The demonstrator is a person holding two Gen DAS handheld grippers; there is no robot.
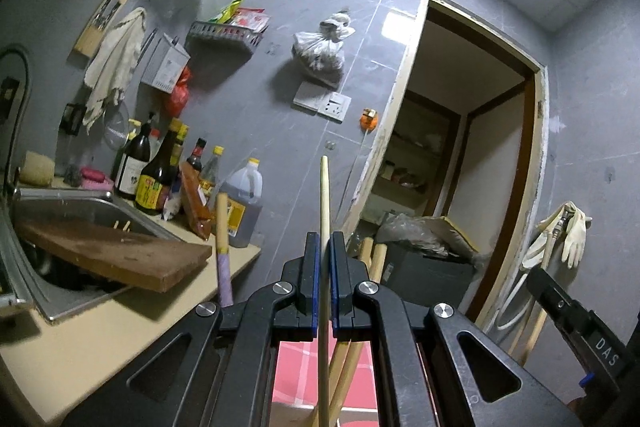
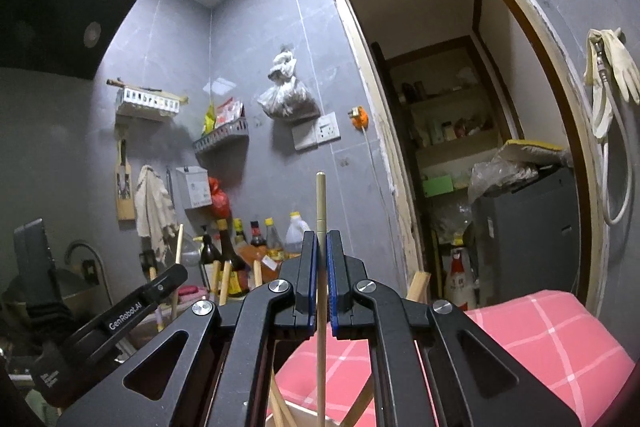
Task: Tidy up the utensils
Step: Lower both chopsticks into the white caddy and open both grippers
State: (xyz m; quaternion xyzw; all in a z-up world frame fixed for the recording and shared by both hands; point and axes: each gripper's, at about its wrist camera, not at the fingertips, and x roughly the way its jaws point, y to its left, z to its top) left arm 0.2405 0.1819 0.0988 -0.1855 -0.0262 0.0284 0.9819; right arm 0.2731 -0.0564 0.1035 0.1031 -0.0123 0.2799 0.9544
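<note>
My left gripper (image 1: 324, 239) is shut on a pale wooden chopstick (image 1: 324, 195) that stands upright between its pads. My right gripper (image 2: 321, 237) is shut on another chopstick (image 2: 321, 203) with a metal-looking upper end, also upright. Below both grippers several more wooden chopsticks (image 1: 344, 367) stick up from a container whose body is hidden; they also show in the right wrist view (image 2: 280, 407). The left gripper's body (image 2: 132, 307) shows at lower left in the right wrist view; the right gripper's body (image 1: 576, 323) shows at lower right in the left wrist view.
A pink checked cloth (image 2: 552, 343) lies below. A steel sink (image 1: 80, 211) with a wooden cutting board (image 1: 120, 255) sits left, with sauce bottles (image 1: 160, 171) behind. Wall racks (image 1: 224, 35), a hanging bag (image 1: 320, 51) and an open doorway (image 1: 460, 147) lie ahead.
</note>
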